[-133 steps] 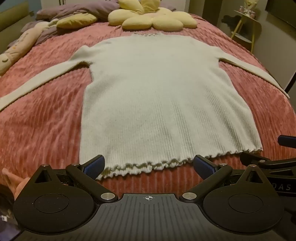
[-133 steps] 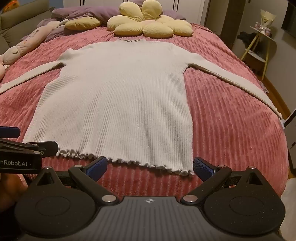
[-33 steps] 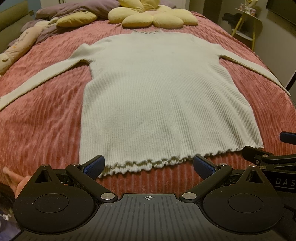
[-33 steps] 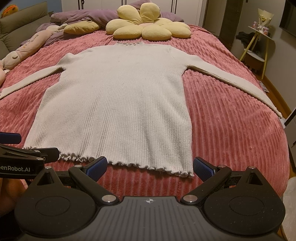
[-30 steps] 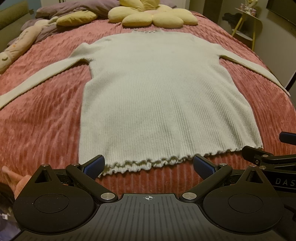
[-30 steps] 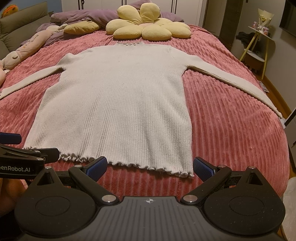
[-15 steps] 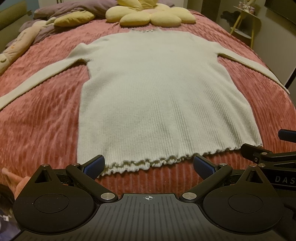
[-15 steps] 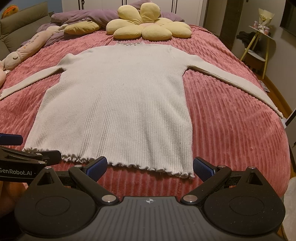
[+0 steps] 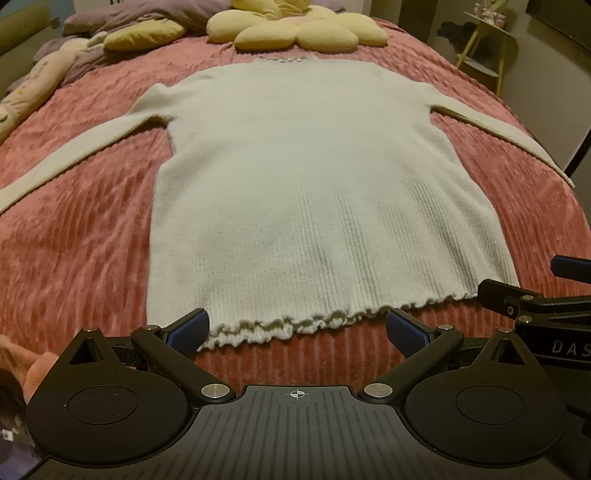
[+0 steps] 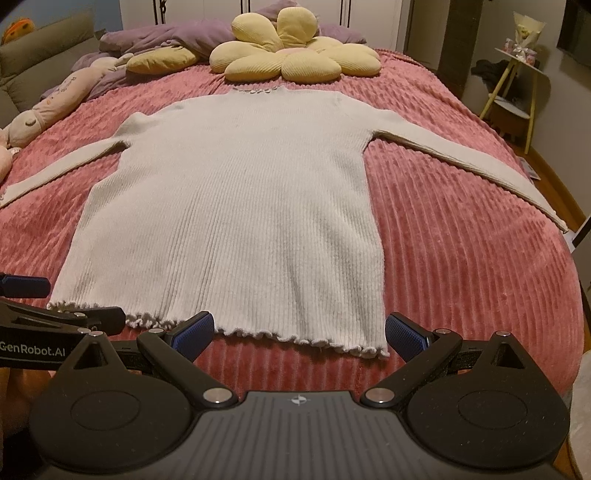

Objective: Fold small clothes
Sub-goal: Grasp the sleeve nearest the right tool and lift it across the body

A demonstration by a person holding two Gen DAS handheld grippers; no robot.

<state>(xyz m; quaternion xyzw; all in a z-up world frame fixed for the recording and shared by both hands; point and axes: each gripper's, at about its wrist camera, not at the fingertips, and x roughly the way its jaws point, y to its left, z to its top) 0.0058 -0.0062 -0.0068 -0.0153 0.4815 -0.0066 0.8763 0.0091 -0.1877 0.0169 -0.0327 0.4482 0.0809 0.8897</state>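
Pink ribbed bedspread (image 10: 461, 229) carries a cream ribbed long-sleeved knit sweater (image 10: 240, 221) spread flat, sleeves out, one cuff cut off in the left view. Left tool (image 9: 295, 326) and right tool (image 10: 300, 328) gape wide at its frilled hem, empty.

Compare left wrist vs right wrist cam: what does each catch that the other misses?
Only the left wrist view shows the right gripper at its right edge. Only the right wrist view shows the left gripper at its left edge and white cupboard doors behind the bed. Both show the cream sweater flat, sleeves spread, on the pink bedspread, the yellow flower cushion, and fingers open near the hem.
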